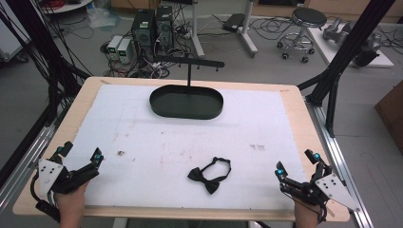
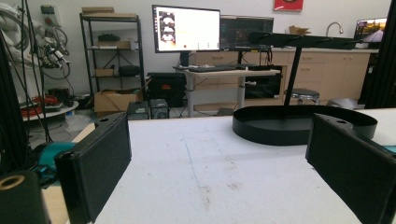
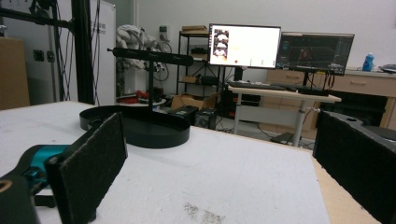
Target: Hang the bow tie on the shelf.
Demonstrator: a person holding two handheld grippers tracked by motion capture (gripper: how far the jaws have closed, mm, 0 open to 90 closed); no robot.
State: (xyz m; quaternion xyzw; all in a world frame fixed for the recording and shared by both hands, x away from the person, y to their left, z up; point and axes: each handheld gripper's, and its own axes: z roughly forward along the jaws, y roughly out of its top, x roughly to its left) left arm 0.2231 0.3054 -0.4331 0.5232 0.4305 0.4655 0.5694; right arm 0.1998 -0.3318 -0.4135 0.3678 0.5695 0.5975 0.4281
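Observation:
A black bow tie (image 1: 210,174) lies on the white mat (image 1: 190,137) near the front edge, a little right of centre. At the back of the mat stands a black oval tray (image 1: 186,102) with a T-shaped hanger bar (image 1: 189,62) rising from it; the tray also appears in the left gripper view (image 2: 303,122) and the right gripper view (image 3: 135,123). My left gripper (image 1: 81,153) rests at the front left corner, open, nothing between its pads (image 2: 98,163). My right gripper (image 1: 295,161) sits at the front right corner, open and empty, its pads (image 3: 88,168) wide apart.
The wooden table (image 1: 294,114) is framed by black struts (image 1: 354,42) on both sides. Computer towers (image 1: 152,28), cables and a stool (image 1: 304,28) stand on the floor beyond. Desks with monitors (image 2: 187,29) line the far wall.

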